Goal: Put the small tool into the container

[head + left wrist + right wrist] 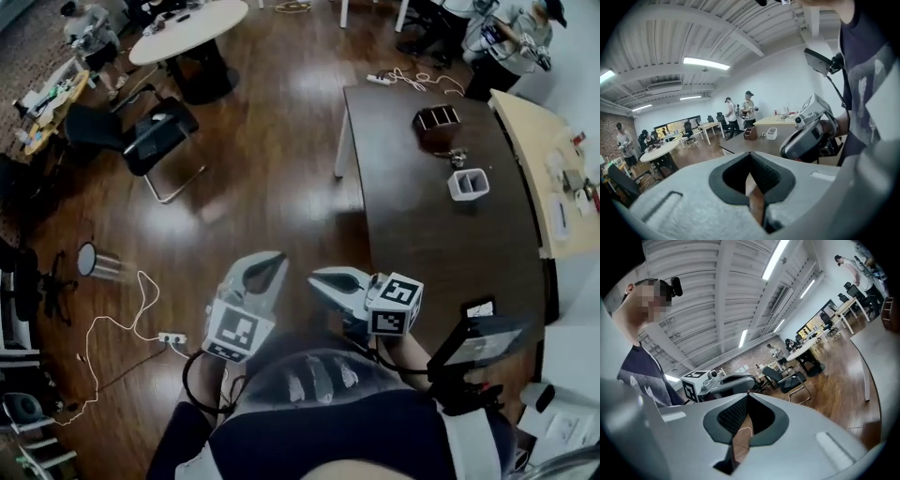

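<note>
On the dark table [422, 234] lies a small metal tool [457, 157], between a dark brown container [438, 118] and a white container [468, 184]. Both grippers are held close to my body over the wood floor, well short of these things. My left gripper [269, 259] points away from me, its jaws shut with nothing between them. My right gripper [317, 279] points left toward the left one, shut and empty too. In the left gripper view the jaws [750, 154] meet, and far beyond them stand the brown container [750, 133] and the white container [771, 133].
A black chair [155, 136] and a round white table [187, 30] stand at the far left. A power strip with cables [172, 337] lies on the floor near my left side. A beige table [544, 159] adjoins the dark one. People stand at the room's far end.
</note>
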`<state>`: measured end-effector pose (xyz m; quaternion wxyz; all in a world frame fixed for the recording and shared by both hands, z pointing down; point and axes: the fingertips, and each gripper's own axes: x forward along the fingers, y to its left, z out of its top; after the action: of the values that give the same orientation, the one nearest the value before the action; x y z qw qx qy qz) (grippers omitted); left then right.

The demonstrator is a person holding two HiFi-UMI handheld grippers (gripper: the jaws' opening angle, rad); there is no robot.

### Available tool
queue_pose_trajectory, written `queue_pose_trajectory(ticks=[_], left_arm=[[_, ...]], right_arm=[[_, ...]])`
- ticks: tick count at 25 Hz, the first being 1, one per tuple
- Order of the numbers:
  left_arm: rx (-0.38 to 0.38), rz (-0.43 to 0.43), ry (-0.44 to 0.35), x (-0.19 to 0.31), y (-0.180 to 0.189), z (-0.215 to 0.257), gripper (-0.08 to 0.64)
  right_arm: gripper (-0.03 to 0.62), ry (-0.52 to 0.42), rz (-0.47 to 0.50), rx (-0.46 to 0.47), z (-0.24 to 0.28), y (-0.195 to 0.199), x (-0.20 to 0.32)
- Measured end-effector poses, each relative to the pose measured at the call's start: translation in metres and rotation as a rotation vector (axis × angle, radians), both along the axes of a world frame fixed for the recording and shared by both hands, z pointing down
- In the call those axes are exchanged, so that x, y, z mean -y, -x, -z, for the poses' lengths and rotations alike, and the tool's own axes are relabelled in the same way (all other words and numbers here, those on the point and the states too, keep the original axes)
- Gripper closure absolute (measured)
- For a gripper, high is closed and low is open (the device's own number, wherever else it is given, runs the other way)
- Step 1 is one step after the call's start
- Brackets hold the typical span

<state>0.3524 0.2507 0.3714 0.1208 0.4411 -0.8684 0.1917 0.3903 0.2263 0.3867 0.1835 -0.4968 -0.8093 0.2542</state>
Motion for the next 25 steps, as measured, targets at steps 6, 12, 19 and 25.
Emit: queue_pose_trajectory(ticks=[6, 12, 19, 25], left_arm=[[-0.062, -0.106, -0.03, 0.071, 0.041, -0.022, 0.557], [-0.061, -0.242, -0.05, 0.106, 0.079, -0.024, 0.557], [-0.018, -0.334, -0.066, 0.105, 0.153, -0.013, 0.557], [-0.055, -0.373, -0.147, 0.074, 0.25, -0.013, 0.557]], right_arm=[[0.591, 0.021, -0.1, -0.063, -0.018, 0.032, 0.068], [0.591, 0.066, -0.261, -0.105, -0.02, 0.066, 0.105], [0.591, 0.061, -0.401, -0.206, -0.023, 0.139, 0.111], [0.591, 0.006, -0.478, -0.254, -0.027, 0.229, 0.09]])
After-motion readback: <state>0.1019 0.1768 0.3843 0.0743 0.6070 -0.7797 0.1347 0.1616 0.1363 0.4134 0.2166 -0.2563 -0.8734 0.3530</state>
